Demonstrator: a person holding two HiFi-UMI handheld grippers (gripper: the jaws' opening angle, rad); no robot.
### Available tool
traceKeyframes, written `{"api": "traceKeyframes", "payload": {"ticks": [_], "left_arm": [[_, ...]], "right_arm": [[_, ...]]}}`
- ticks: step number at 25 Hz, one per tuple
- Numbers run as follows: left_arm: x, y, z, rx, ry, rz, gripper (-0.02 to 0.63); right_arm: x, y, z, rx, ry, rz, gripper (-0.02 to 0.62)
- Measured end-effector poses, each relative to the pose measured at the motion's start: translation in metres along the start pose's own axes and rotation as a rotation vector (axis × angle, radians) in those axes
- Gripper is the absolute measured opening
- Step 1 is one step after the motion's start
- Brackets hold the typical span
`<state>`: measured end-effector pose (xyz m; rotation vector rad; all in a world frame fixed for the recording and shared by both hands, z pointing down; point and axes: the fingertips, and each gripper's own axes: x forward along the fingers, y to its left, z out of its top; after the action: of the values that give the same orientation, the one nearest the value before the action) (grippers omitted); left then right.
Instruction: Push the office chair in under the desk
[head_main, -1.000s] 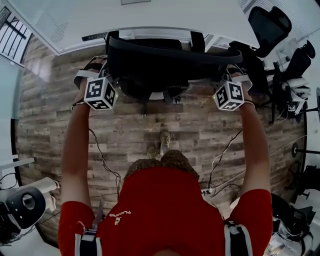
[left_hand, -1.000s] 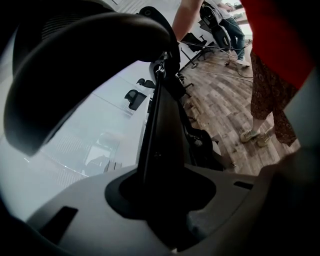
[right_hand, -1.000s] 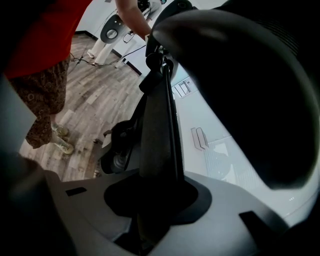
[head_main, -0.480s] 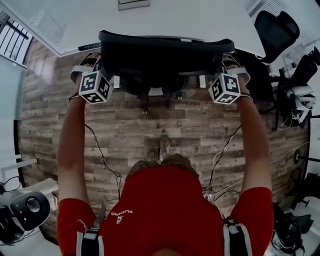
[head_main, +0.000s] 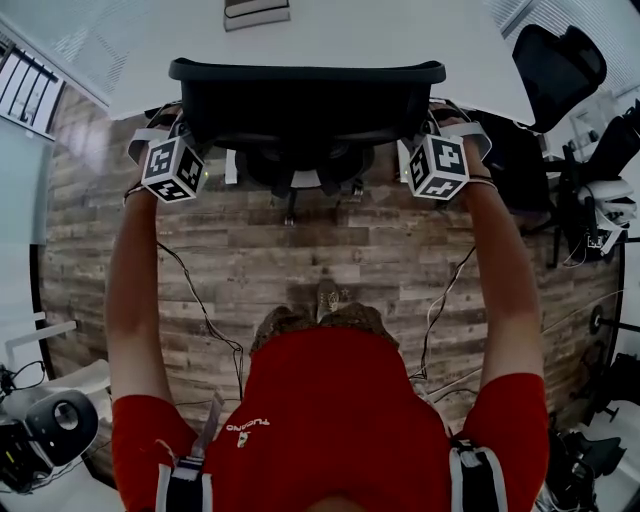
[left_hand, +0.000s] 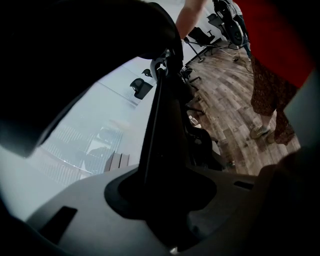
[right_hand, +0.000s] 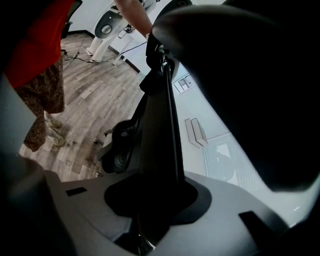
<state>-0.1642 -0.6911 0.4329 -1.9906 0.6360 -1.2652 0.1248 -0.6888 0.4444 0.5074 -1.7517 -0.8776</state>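
Grey-brown plank floor (head_main: 330, 250) with trailing cables (head_main: 205, 320) — a spare black chair (head_main: 556, 62) at right.

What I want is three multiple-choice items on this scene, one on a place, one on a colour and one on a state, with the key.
1. The office chair stands:
A) at the edge of the white desk
B) behind the person
C) on its side

2. The person's shirt is:
A) blue
B) red
C) white

3. The left hand-held gripper and right hand-held gripper are:
A) lying on the desk
B) open in mid-air
C) closed on the chair's backrest edges

Key:
1 A, the backrest sits at the desk edge.
2 B, red fills the bottom of the head view.
3 C, each gripper view shows a black strut between the jaws.
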Motion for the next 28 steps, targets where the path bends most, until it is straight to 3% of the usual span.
{"api": "traceKeyframes", "payload": {"ticks": [28], "left_arm": [[0.028, 0.033, -0.025, 0.005, -0.01, -0.007, 0.143]], "right_arm": [[0.037, -0.029, -0.004, 0.011, 0.029, 0.006, 0.12]]}}
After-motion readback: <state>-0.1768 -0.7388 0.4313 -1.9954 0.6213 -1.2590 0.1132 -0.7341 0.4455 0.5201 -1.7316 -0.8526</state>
